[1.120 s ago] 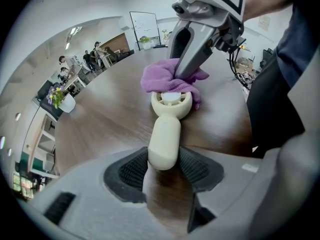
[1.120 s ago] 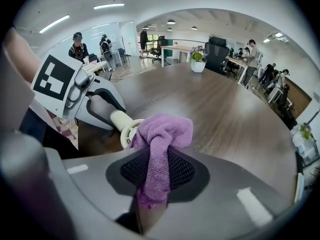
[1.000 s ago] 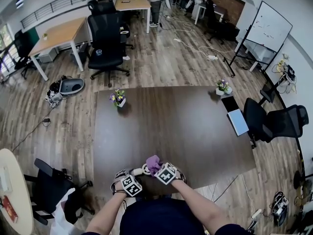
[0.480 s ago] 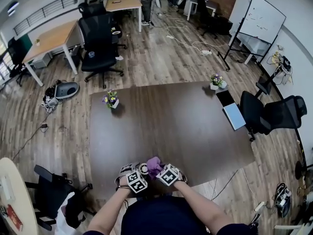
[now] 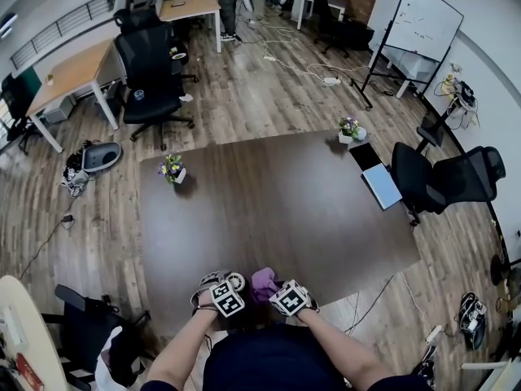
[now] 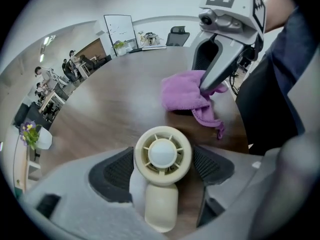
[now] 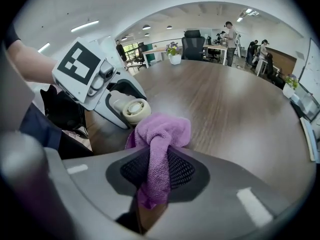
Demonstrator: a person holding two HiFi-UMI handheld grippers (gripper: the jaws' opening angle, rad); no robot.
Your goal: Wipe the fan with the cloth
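Fan [image 6: 163, 154] at near edge of counter [image 5: 277, 202], between jaws of left hand-held gripper [image 6: 162, 170]. Jaws just been opening, pads look slack. Cloth [image 7: 162, 131] clamped in right hand-held gripper [image 7: 159, 171], just beside fan. Likely mid-wipe, fan being reseated. Next: firm hold on fan, then cloth onto grille.

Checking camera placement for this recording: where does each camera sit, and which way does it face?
Head view: on the person's head, looking steeply down at the table; forearms, left gripper and right gripper show.
Left gripper view: on the left gripper, along its jaws, just opening, fan between; right gripper beyond.
Right gripper view: on the right gripper, along jaws shut on the cloth; left gripper beyond.
Shared: fan and cloth.
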